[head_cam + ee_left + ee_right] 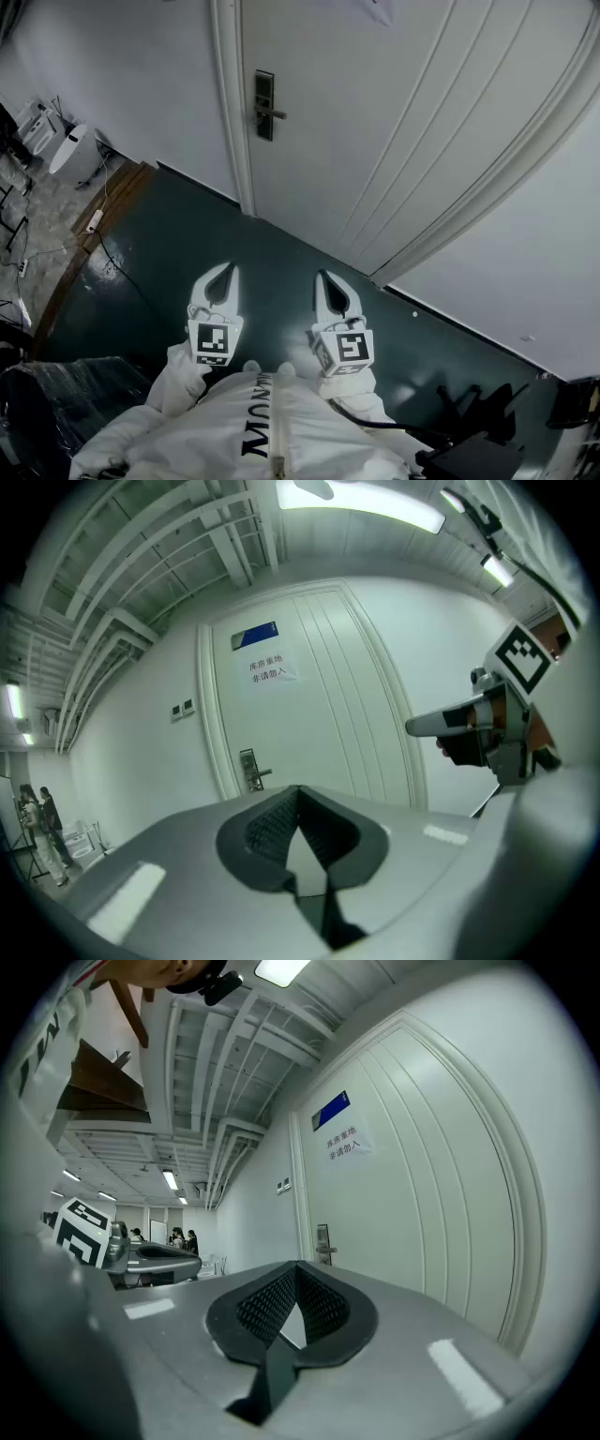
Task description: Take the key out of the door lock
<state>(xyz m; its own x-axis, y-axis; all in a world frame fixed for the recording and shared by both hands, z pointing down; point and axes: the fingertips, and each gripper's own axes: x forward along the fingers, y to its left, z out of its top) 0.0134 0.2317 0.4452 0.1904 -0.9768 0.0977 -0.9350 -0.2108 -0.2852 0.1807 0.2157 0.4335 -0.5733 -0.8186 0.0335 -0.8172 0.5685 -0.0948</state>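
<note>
The left claw and right claw are each pressed together on nothing, side by side. The door lock stands well apart from them.

Floor: dark green, smooth, faintly glossy. On the left it is edged by a brown wood-tone strip, with pale mottled flooring beyond that. A white power strip lies at the strip's edge. A white rounded unit stands on the pale part. A black plastic-wrapped bulk sits lower left. Black gear sits lower right, type unclear.
</note>
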